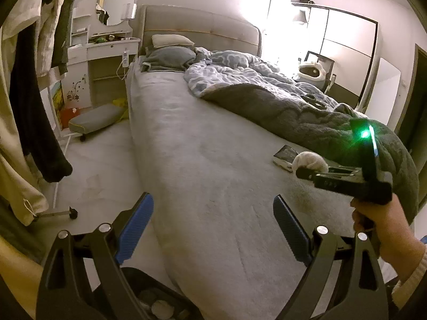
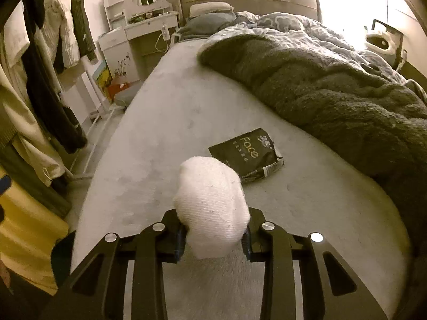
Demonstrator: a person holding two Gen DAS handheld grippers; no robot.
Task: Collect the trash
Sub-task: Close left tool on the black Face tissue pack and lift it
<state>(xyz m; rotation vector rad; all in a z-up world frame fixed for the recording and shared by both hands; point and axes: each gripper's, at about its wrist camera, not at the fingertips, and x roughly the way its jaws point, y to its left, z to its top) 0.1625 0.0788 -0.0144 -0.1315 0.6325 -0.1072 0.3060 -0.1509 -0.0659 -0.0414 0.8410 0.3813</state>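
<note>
A wide bed with a pale grey fleece sheet (image 1: pixel 202 138) fills the middle of the room; a padded grey fabric headboard (image 1: pixel 202 26) stands at its far end; a thick dark grey fuzzy blanket (image 2: pixel 333 85) lies heaped along the right side, with a rumpled blue-and-white patterned duvet (image 1: pixel 234 69) beyond it; a cream pillow (image 1: pixel 170 40) rests on a grey-blue pillow (image 1: pixel 168 57) at the far left corner; left of the bed stands a white dressing table (image 1: pixel 106 45) with an oval mirror (image 1: pixel 114 2); a low grey cushioned stool on wheels (image 1: pixel 93 118) sits on the floor near it; dark and cream clothes hang on a white rail (image 1: pixel 32 80) at the near left.
</note>
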